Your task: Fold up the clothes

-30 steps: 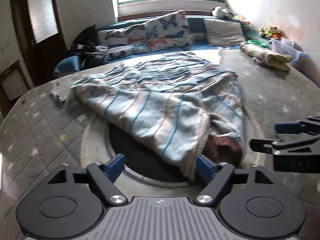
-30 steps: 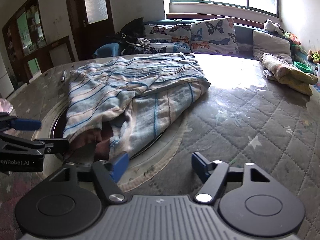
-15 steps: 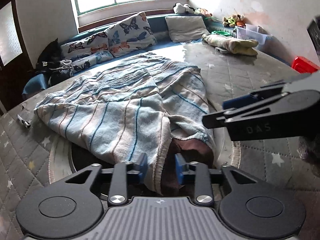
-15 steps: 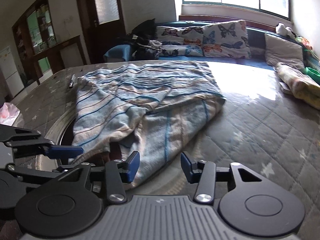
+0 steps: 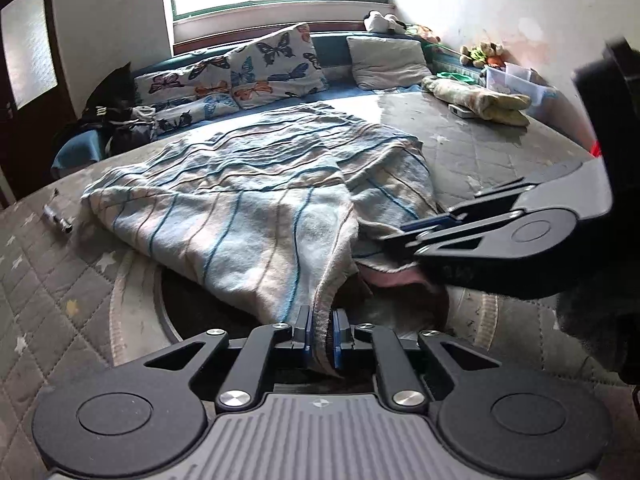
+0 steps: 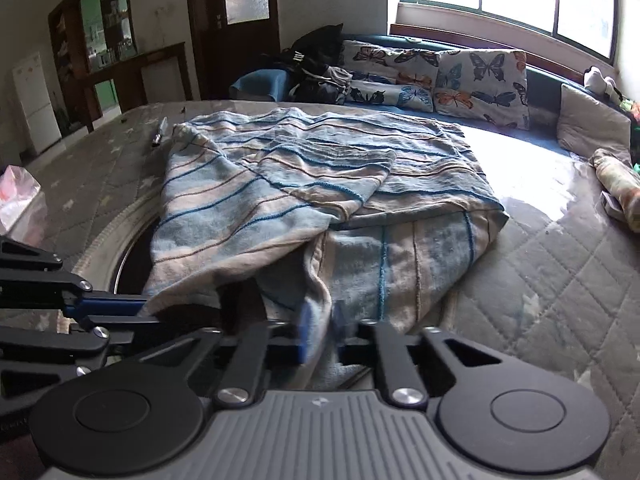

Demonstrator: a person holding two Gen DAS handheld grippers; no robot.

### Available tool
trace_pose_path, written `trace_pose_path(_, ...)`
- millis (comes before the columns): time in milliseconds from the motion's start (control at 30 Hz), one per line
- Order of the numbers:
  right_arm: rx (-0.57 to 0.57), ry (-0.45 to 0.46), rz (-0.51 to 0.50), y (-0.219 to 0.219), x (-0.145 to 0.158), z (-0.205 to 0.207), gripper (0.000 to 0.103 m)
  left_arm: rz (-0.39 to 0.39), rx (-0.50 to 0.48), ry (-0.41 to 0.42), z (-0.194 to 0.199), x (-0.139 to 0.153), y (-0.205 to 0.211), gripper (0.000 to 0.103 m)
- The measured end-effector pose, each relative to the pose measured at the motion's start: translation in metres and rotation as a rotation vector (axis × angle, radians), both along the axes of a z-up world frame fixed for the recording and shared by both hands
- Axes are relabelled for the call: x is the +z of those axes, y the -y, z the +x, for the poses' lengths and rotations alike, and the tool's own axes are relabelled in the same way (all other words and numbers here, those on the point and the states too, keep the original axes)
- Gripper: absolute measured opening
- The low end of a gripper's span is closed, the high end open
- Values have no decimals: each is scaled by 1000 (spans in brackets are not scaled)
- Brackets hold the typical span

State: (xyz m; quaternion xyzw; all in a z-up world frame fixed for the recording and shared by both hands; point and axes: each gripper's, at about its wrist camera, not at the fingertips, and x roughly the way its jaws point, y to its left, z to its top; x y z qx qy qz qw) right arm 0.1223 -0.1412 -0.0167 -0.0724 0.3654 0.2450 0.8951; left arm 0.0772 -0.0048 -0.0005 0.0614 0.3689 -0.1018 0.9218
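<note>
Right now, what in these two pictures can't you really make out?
- Left view: what the brown and pink cloth under the striped blanket is; the blanket and the right claw cover it.
- Right view: right claw's fingertips are blurred.
- Left view: small metal thing on the quilt, too small to name.

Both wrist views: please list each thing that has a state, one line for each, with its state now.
Striped blanket: partly folded over itself, wrinkled, lying on the quilted mat, near edge pinched in both tongs.
Left tongs: shut on the blanket edge.
Right tongs: shut on the blanket edge, picture blurred there.
Butterfly pillows: leaning upright at the back.
Dark wooden door: closed.
</note>
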Motion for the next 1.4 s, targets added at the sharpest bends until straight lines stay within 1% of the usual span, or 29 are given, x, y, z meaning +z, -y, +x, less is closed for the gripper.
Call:
trace_pose_path(133, 1, 13, 14, 13, 6, -13, 3, -13, 15, 9, -13, 7, -8, 10)
trace_pose_path(233, 33, 23, 17, 23, 13, -32, 3, -25, 15, 11, -27, 13, -14, 10)
trace_pose_path(333, 69, 26, 17, 34, 19, -55, 3, -36, 0, 1, -50, 18, -19, 10)
trace_pose_path(433, 104, -9, 20, 47, 20, -82, 3, -60, -21, -34, -78, 20, -25, 10)
trace_pose_path(600, 191, -102, 23, 66, 18, -130, 3, -65, -67, -122, -115, 8, -28, 11)
trace_pose_path(633, 203, -115, 25, 69, 18, -136, 3, -64, -74, -126, -118, 8, -29, 13)
trace_pose_path(700, 209, -116, 23, 72, 22, -142, 5, -58, -83, -112, -123, 14, -28, 15)
trace_pose_path(733, 208, -112, 21, 73, 26, -144, 9, -50, -85, -93, -123, 19, -27, 17)
trace_pose_path(767, 203, -102, 22, 74, 29, -144, 15, -43, -87, -68, -122, 24, -26, 27)
trace_pose_path(800, 198, -93, 23, 73, 30, -142, 17, -37, -89, -42, -121, 30, -23, 35)
trace_pose_path(833, 193, -84, 24, 73, 31, -141, 22, -33, -90, -16, -118, 34, -20, 46)
trace_pose_path(933, 179, -58, 26, 71, 34, -137, 23, -9, -99, 48, -105, 42, -4, 47)
trace_pose_path(1000, 163, -41, 23, 69, 33, -133, 28, 3, -120, 68, -92, 41, 10, 47)
trace_pose_path(1033, 153, -32, 20, 68, 33, -131, 32, 11, -129, 72, -84, 38, 18, 47)
trace_pose_path(1200, 96, -5, 13, 74, 30, -123, 39, 80, -175, 66, -50, 19, 45, 47)
trace_pose_path(1233, 86, -2, 12, 75, 30, -122, 43, 91, -183, 62, -44, 15, 48, 47)
trace_pose_path(1300, 62, 3, 12, 79, 29, -119, 44, 107, -189, 46, -37, 6, 50, 44)
trace_pose_path(1367, 48, 0, 15, 81, 28, -116, 45, 124, -192, 45, -35, -1, 49, 31)
trace_pose_path(1400, 42, 0, 14, 81, 27, -115, 46, 124, -188, 48, -37, -2, 46, 28)
